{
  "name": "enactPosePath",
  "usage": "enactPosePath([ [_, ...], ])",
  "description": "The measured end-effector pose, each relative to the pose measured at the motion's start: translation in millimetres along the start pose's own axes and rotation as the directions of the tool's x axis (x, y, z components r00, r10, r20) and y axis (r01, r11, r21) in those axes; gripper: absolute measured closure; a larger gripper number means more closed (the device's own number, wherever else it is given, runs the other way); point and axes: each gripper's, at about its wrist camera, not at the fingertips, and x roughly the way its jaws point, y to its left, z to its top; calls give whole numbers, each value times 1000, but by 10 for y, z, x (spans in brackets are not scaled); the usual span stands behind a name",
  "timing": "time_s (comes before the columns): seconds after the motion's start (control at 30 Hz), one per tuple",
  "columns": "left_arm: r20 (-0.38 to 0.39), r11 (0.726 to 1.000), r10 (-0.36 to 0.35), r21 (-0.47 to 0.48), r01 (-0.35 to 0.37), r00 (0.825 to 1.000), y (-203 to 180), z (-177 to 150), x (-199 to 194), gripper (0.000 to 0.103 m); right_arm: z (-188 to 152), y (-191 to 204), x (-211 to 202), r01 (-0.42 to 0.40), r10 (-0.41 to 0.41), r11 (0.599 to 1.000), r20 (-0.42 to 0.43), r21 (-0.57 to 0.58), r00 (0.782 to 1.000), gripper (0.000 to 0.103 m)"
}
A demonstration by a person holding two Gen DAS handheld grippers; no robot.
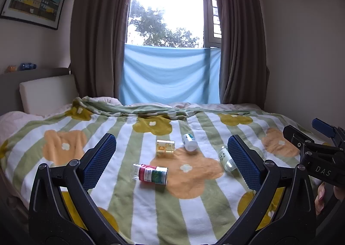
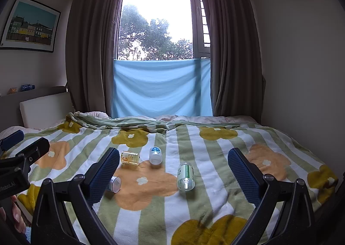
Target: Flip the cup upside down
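- Blue-padded left gripper (image 1: 171, 158) fills the bottom of the left wrist view, its jaws spread wide with nothing between them, hovering above the bed.
- Right gripper (image 2: 173, 171) does the same in the right wrist view: jaws spread apart, holding nothing.
- Each gripper shows at the edge of the other's view, the two side by side and apart.
- On the flower-patterned blanket (image 1: 194, 208) lie four small containers, all tipped on their sides; which of them is the cup I cannot tell.
- Closest to the left gripper is a clear container with a red and green label (image 1: 152, 174), seen partly hidden behind the right gripper's left finger in the other view (image 2: 114, 184).
- Farther back sits a yellowish clear container (image 1: 165, 148) (image 2: 130, 157).
- Just beside it, to the right, lies a white bottle (image 1: 189, 142) (image 2: 155, 155).
- A clear container with a green label (image 2: 185, 176) lies well to the right (image 1: 226, 158), next to the left gripper's right finger in the left wrist view.
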Motion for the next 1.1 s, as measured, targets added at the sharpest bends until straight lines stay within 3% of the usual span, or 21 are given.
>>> enactPosePath([
  [1.1,-6,1000,-6,-7,5,1000,-17,-33,19,0,-2,-30,28,0,0,1000,-3,5,1000,3],
])
